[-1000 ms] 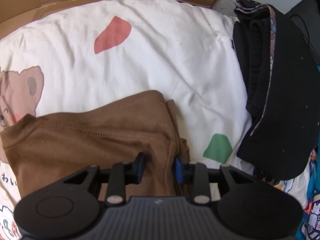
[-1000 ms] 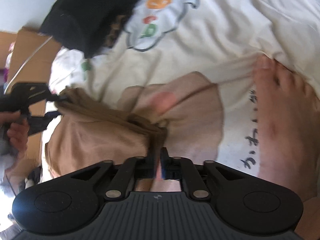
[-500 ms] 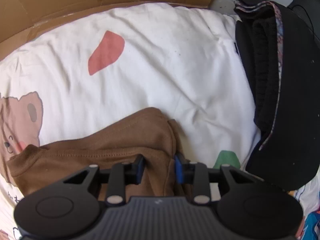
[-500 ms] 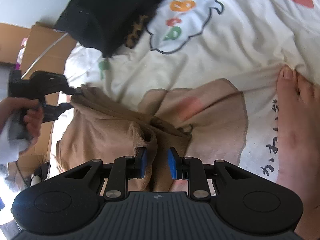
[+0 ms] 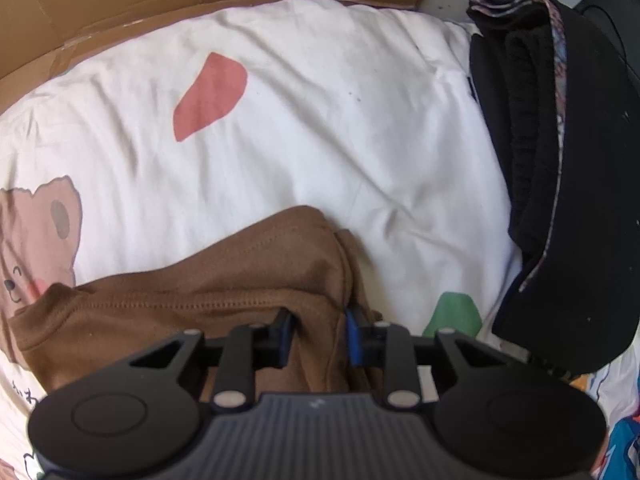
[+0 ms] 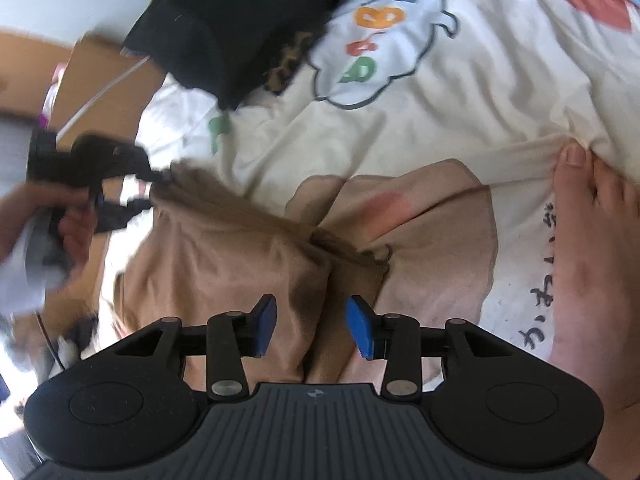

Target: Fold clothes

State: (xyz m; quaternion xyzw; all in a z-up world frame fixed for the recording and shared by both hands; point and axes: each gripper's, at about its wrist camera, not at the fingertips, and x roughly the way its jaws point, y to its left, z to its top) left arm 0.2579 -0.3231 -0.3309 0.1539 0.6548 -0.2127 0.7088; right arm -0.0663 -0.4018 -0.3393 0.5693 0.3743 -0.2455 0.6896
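A brown garment (image 5: 200, 292) lies bunched on the white printed sheet (image 5: 340, 128). My left gripper (image 5: 319, 336) is shut on a thick fold at the garment's right end. The right wrist view shows the same garment (image 6: 224, 256) stretching from the left gripper (image 6: 154, 178), held by a hand (image 6: 72, 232), down to my right gripper (image 6: 312, 328). My right gripper is open. Its blue pads (image 6: 360, 332) stand apart just above the cloth's near fold, and they grip nothing.
A pile of black clothes (image 5: 560, 160) lies along the sheet's right side and shows again at top left in the right wrist view (image 6: 240, 20). Cardboard (image 5: 120, 8) borders the far edge. A bare foot (image 6: 588, 260) rests on the sheet to the right.
My right gripper was shut on the garment's fold, then opened wide and let it go. The left gripper kept its hold and drew back slightly.
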